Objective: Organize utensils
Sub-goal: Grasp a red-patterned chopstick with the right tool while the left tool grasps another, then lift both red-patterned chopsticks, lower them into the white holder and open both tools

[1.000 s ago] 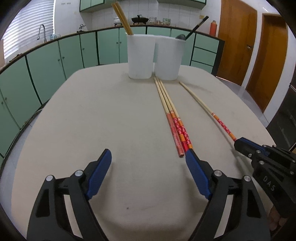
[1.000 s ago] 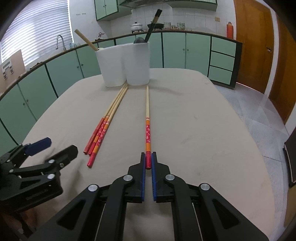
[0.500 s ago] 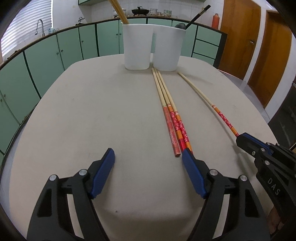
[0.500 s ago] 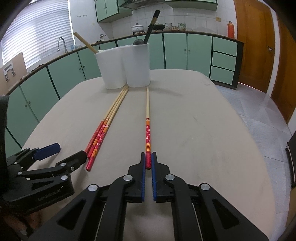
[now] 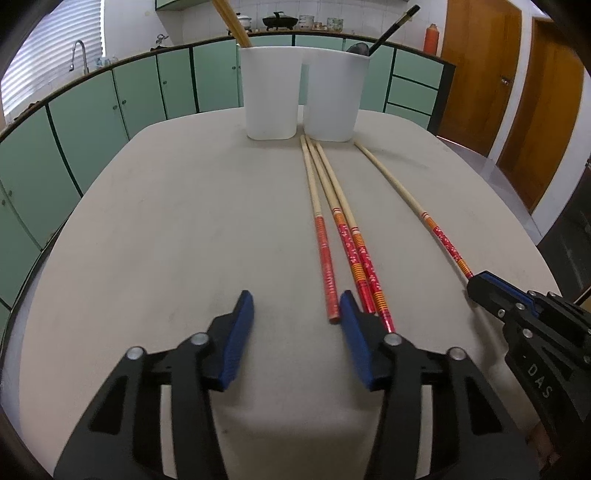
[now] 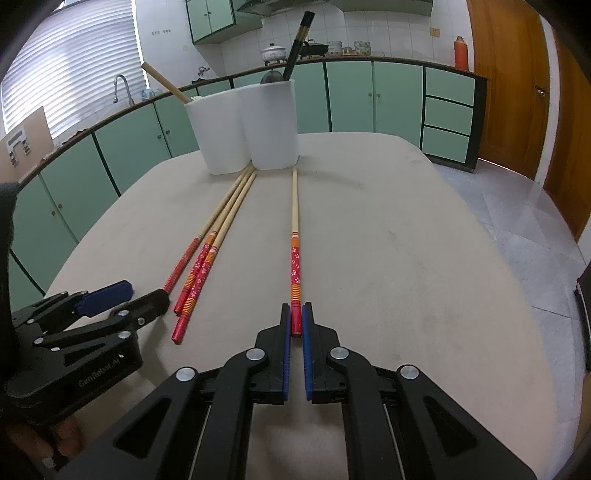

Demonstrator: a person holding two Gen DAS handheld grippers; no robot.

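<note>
Four long chopsticks lie on the table (image 5: 155, 229), their pale tips pointing at the two white cups (image 5: 303, 96) at the far end. Three chopsticks (image 5: 334, 236) form a bundle running from just in front of the cups towards the left claw (image 5: 295, 325); a single chopstick (image 6: 295, 236) lies apart, on the side of the bundle nearer the doors. The right claw (image 6: 295, 325) is pressed together on the red end of that single chopstick, pinching it between the blue pads. The left claw stands half spread, its jaws having just been narrowing, with nothing pinched; the red end of the bundle's outermost stick lies just ahead of the gap, while the other two pass beside and under its right finger (image 5: 354, 332). One cup already holds a wooden stick (image 5: 232, 18), the other a dark utensil (image 5: 384, 29).

Judged step: taking hold of a bundled stick while the single one is held. To do it well, the left claw should shift slightly towards the bundle so one red end sits squarely between the pads, then close low on the table without rolling the neighbouring sticks away.
</note>
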